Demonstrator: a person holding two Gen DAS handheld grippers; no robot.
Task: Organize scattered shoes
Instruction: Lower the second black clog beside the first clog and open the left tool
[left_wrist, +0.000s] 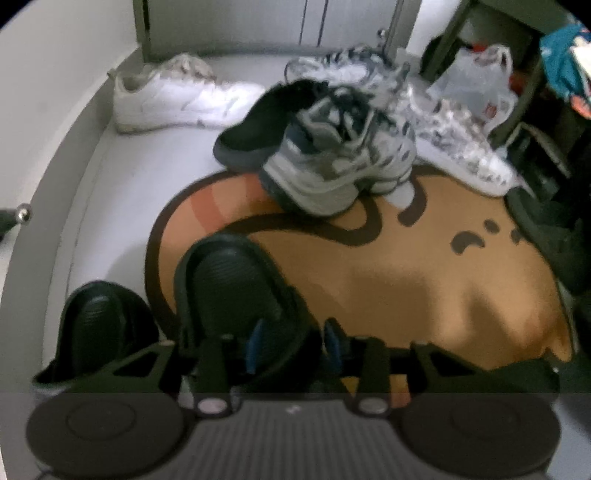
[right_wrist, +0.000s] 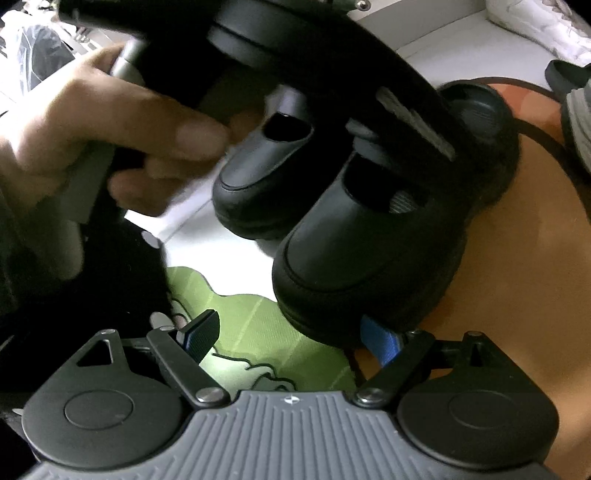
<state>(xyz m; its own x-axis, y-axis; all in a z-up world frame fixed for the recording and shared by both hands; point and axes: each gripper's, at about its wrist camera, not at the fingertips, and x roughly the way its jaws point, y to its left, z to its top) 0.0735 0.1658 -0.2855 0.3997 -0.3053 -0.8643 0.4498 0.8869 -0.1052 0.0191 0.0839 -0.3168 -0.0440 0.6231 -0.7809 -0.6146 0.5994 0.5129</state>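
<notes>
left tool (left_wrist: 293, 347): fingers parted, blue pads either side of the heel rim of a black clog (left_wrist: 236, 295); whether the pads press it, cannot tell
right tool (right_wrist: 295, 338): spread wide, nothing pinched; right pad touches the toe of the nearer clog (left pad free over green mat (right_wrist: 255, 332))
black clogs: pair side by side, toes toward the right tool; one on the orange mat (left_wrist: 406, 280) edge, second clog (left_wrist: 99, 325) just beside it on the white floor (left_wrist: 122, 206)
person's hand (right_wrist: 92, 140): grips the left tool's handle
other shoes: grey sneaker (left_wrist: 332, 166) leaning on a black slipper (left_wrist: 258, 125); white sneaker (left_wrist: 173, 96) by the wall; patterned sneaker (left_wrist: 458, 147) at the right
plastic bag (left_wrist: 476, 81): far right, near dark furniture
</notes>
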